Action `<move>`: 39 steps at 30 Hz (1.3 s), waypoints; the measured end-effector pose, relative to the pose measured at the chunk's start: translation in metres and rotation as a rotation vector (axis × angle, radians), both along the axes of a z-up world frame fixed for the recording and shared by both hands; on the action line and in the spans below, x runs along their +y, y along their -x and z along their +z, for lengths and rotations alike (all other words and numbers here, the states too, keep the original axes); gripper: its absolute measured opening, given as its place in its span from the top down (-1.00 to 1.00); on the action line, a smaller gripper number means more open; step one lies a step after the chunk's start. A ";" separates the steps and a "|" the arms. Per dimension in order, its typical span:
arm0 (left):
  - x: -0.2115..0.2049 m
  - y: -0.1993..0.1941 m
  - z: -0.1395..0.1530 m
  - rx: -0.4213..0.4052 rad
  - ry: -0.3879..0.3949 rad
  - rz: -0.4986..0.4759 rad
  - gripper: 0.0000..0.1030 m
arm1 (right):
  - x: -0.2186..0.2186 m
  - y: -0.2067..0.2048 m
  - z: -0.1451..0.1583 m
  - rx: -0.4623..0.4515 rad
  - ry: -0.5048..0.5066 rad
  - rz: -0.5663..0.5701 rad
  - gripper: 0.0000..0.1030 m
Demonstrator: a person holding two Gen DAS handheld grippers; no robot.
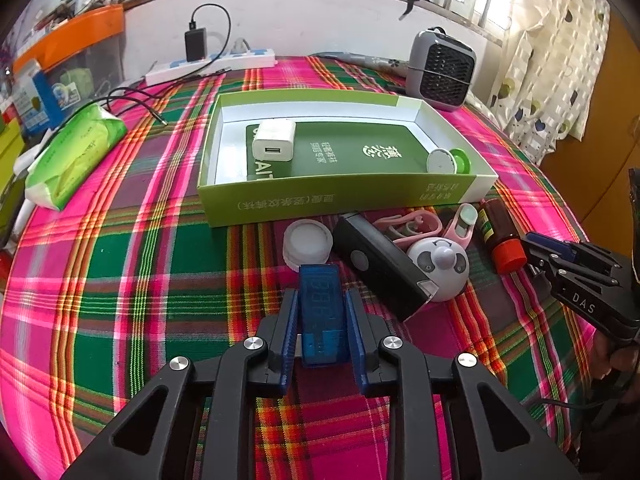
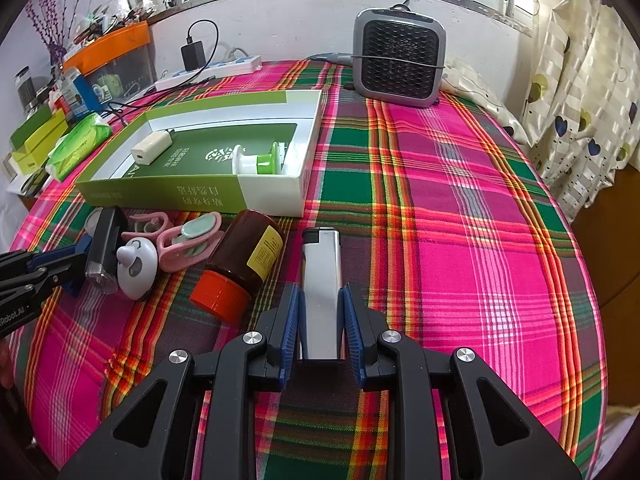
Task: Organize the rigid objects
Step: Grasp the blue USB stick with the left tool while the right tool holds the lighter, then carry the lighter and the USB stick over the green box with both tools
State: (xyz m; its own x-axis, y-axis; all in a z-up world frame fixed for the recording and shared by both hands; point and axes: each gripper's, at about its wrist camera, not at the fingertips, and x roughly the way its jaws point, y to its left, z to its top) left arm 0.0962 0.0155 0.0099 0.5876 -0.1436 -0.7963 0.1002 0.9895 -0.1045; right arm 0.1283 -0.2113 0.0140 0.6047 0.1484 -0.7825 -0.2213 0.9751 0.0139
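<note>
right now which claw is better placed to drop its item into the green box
Left, probably. The left claw holds the blue translucent usb meter straight in front of the green cardboard box; the right claw, gripping the silver lighter, sits off its right end.

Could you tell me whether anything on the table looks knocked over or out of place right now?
Yes: the brown bottle with the red cap lies on its side beside the green box, not upright. Next to it, pink clips, a black block and a white round gadget sit in a loose huddle outside the box.

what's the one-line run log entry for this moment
left hand-held gripper: shut on blue usb tester | right hand-held gripper: shut on silver lighter | green box: holds white charger
</note>
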 end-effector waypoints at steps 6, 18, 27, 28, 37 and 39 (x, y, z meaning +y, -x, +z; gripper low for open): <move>0.000 0.000 0.000 0.000 0.000 0.000 0.59 | 0.000 0.000 0.000 0.000 0.002 0.000 0.53; -0.002 0.001 0.002 -0.005 -0.001 -0.007 0.60 | 0.001 0.002 0.001 -0.006 0.001 -0.001 0.53; -0.001 0.005 0.006 -0.020 0.005 -0.011 0.60 | 0.002 0.004 0.002 -0.011 0.001 0.002 0.53; -0.002 0.005 0.007 -0.021 0.005 -0.012 0.60 | 0.003 0.005 0.002 -0.012 0.000 0.002 0.53; -0.001 0.007 0.011 -0.031 0.009 -0.011 0.60 | 0.002 0.008 0.006 -0.023 -0.010 -0.002 0.53; 0.000 0.007 0.012 -0.034 0.010 -0.010 0.60 | 0.002 0.008 0.007 -0.026 -0.012 -0.003 0.53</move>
